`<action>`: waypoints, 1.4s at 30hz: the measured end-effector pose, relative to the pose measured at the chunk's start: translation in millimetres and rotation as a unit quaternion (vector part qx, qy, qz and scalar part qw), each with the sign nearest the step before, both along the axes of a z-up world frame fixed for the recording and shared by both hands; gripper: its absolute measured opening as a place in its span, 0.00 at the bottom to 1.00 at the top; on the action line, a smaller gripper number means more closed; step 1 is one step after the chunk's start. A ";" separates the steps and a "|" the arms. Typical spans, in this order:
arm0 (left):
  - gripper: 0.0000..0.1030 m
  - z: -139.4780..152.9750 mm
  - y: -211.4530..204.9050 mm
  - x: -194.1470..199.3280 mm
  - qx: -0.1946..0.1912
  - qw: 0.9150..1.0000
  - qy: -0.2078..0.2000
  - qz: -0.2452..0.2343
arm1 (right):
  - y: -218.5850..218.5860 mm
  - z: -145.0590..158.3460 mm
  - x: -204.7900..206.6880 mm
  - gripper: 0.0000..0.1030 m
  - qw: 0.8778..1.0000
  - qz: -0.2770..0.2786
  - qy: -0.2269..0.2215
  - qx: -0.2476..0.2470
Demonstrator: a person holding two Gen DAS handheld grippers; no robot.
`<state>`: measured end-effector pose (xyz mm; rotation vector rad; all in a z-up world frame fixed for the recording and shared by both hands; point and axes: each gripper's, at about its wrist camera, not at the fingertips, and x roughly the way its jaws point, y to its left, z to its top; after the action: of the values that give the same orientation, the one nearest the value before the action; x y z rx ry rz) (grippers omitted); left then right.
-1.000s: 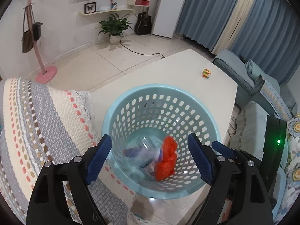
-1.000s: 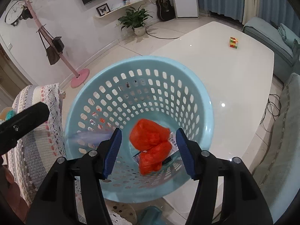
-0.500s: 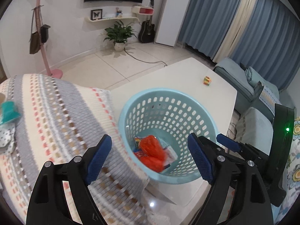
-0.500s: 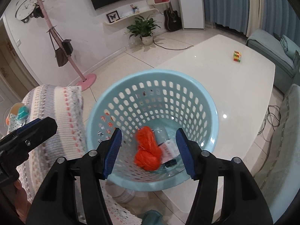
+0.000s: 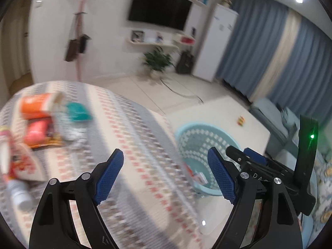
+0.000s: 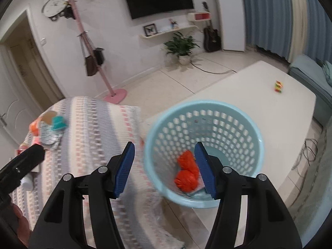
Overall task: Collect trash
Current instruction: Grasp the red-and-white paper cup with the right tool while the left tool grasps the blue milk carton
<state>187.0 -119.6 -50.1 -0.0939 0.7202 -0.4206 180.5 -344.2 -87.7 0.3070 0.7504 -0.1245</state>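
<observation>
A light blue perforated basket [image 6: 207,124] [image 5: 199,132] stands on the white table and holds an orange crumpled bag [image 6: 186,174] and other wrappers. More trash lies on the striped cloth: an orange cup [image 5: 37,103], a teal packet [image 5: 78,112] [image 6: 59,122], a pink wrapper [image 5: 36,131], a silver packet [image 6: 49,137] and a white bottle [image 5: 19,193]. My left gripper [image 5: 166,176] is open and empty over the cloth, right of the trash. My right gripper [image 6: 165,168] is open and empty at the basket's left rim.
The white table [image 6: 259,95] carries a small coloured cube [image 6: 278,86]. A pink coat stand [image 6: 113,92] and a potted plant [image 6: 182,47] stand on the floor behind. A blue sofa [image 6: 307,76] lies to the right. The left gripper's body [image 6: 18,166] shows at the left edge.
Both grippers have pulled back and swung left from above the basket. The trash on the striped cloth has come into view. Both stay open and empty.
</observation>
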 end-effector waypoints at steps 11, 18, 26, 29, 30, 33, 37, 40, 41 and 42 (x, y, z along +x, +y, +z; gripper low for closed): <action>0.81 38.0 157.9 -13.9 -0.020 0.977 0.006 0.214 | 116.8 34.5 19.4 0.55 0.989 0.140 -0.042 -0.013; 0.82 25.3 260.5 0.7 -0.028 0.933 0.051 0.355 | 204.0 38.9 31.1 0.58 0.969 0.237 -0.056 -0.026; 0.82 -1.7 300.1 23.9 -0.012 0.910 0.103 0.402 | 271.4 35.4 45.6 0.64 0.948 0.312 -0.051 -0.037; 0.82 -12.5 310.1 28.0 -0.015 0.899 0.116 0.421 | 294.9 29.0 46.3 0.66 0.939 0.338 -0.044 -0.041; 0.82 -13.8 311.1 29.1 -0.021 0.900 0.114 0.420 | 302.1 26.8 45.9 0.67 0.936 0.347 -0.044 -0.044; 0.82 -13.5 312.1 33.4 -0.040 0.903 0.110 0.413 | 316.5 21.3 46.5 0.71 0.931 0.360 -0.040 -0.045; 0.82 -15.0 311.3 45.7 -0.035 0.901 0.118 0.416 | 330.4 15.2 50.8 0.71 0.929 0.367 -0.030 -0.046; 0.78 -24.6 310.3 52.7 -0.027 0.900 0.122 0.417 | 336.3 10.9 49.9 0.71 0.927 0.371 -0.025 -0.049; 0.75 -25.3 309.5 54.9 -0.027 0.901 0.124 0.415 | 338.3 9.1 49.8 0.71 0.926 0.373 -0.023 -0.050; 0.73 -27.2 308.6 56.7 -0.025 0.902 0.127 0.412 | 339.5 7.8 48.8 0.71 0.925 0.375 -0.022 -0.052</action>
<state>243.7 189.0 -77.3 -0.4916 0.8533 0.3972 229.2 -4.8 -79.9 -0.0936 0.7701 0.5656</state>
